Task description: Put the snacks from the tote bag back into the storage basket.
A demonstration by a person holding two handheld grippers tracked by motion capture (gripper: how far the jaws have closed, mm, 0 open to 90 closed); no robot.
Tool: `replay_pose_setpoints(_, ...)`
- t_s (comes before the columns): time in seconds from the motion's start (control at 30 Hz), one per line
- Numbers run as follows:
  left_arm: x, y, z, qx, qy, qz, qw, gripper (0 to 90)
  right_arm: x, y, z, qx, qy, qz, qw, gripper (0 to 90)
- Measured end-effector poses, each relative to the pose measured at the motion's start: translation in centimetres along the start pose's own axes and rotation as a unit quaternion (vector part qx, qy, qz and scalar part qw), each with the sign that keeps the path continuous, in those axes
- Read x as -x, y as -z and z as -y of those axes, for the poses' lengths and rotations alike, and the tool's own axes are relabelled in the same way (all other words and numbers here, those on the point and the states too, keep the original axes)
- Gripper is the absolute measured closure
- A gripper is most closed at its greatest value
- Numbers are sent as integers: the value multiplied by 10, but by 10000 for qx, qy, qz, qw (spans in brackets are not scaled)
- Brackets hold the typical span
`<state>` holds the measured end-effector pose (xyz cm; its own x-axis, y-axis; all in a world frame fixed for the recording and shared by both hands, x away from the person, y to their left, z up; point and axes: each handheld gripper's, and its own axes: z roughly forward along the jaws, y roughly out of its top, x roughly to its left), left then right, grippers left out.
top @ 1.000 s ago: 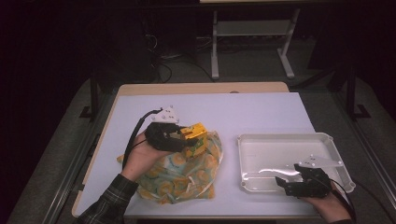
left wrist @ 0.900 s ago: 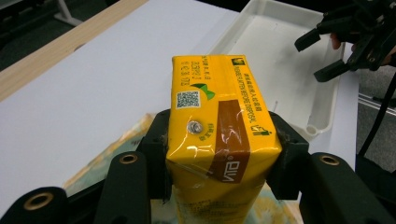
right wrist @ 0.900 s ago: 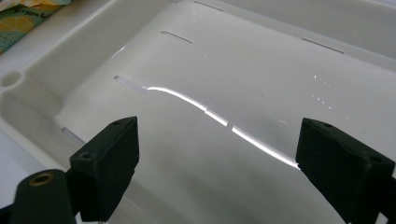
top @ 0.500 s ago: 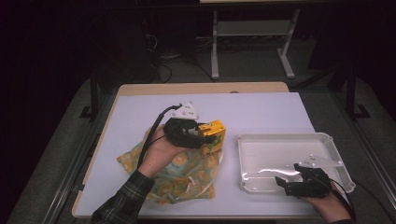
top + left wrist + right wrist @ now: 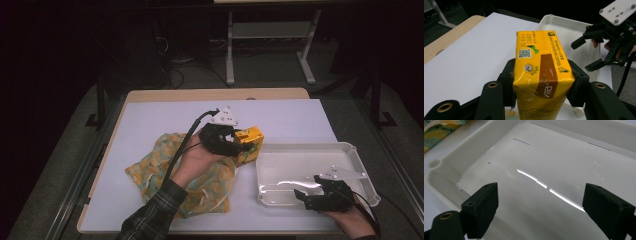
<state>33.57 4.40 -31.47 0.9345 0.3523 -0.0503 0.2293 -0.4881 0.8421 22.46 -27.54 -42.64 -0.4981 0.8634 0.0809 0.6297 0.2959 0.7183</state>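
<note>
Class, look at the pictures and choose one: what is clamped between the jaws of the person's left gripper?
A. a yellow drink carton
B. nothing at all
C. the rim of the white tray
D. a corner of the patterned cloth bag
A. In the left gripper view the left gripper has its black jaws pressed against both sides of the yellow drink carton, held above the table near the white tray.

Drink carton [image 5: 541, 75]: yellow, box-shaped, with a brown band, QR code, small printed text and a foil-sealed straw hole on the upturned face. Clamped at its two sides, held above the bench beside the white tray's [image 5: 350, 150] left rim.
</note>
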Motion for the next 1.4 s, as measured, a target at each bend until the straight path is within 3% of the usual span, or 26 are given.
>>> replay_pose_setpoints(0.7, 10, -61, -12, 48, 18, -36, 10000, 512, 1, 1, 0, 22, 12, -13, 10000, 131)
replay_pose_setpoints(1.4, 2, -119, -5, 16, 35, -177, 9998, 512, 2, 2, 0, 72, -25, -63, 10000, 131)
